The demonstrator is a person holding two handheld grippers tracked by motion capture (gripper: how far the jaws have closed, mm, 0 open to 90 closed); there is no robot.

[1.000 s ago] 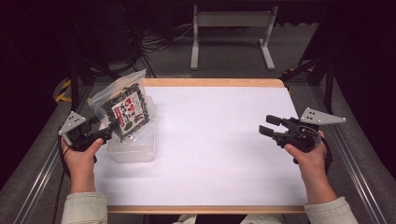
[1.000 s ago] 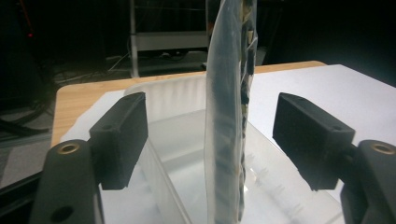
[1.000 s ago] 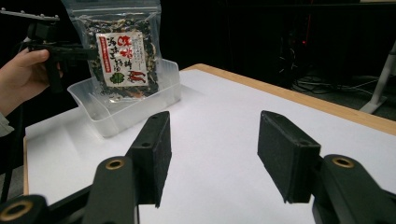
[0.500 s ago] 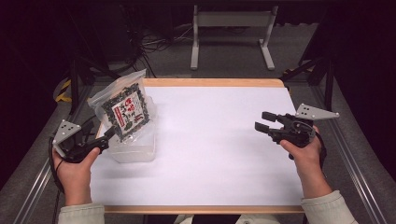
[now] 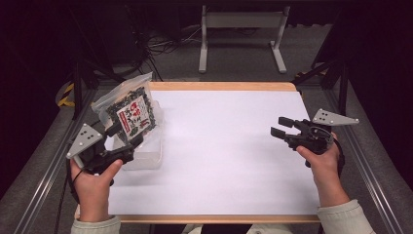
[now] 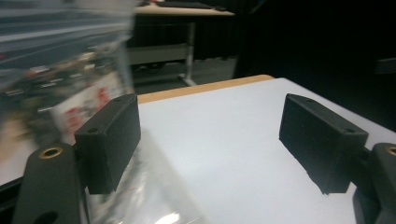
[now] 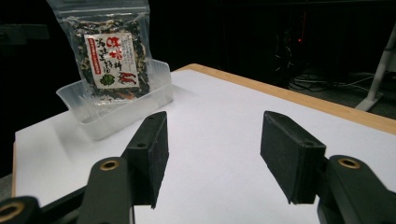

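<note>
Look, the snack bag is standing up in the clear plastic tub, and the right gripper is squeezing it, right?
Not quite. The snack bag does stand in the clear plastic tub, but the right gripper isn't squeezing it. In the high view it hangs open on the far side of the table, well apart from the bag.

In my left gripper view the zip-top snack bag (image 6: 60, 88) is motion-blurred and cut off by the top and left edges; label print unreadable. The clear plastic tub (image 6: 154, 196) runs off the bottom edge there, rim hard to trace. In the high view my left gripper (image 5: 124, 136) hides the bag's lower corner and part of the tub's near wall. Label characters too small to read in the right gripper view.
</note>
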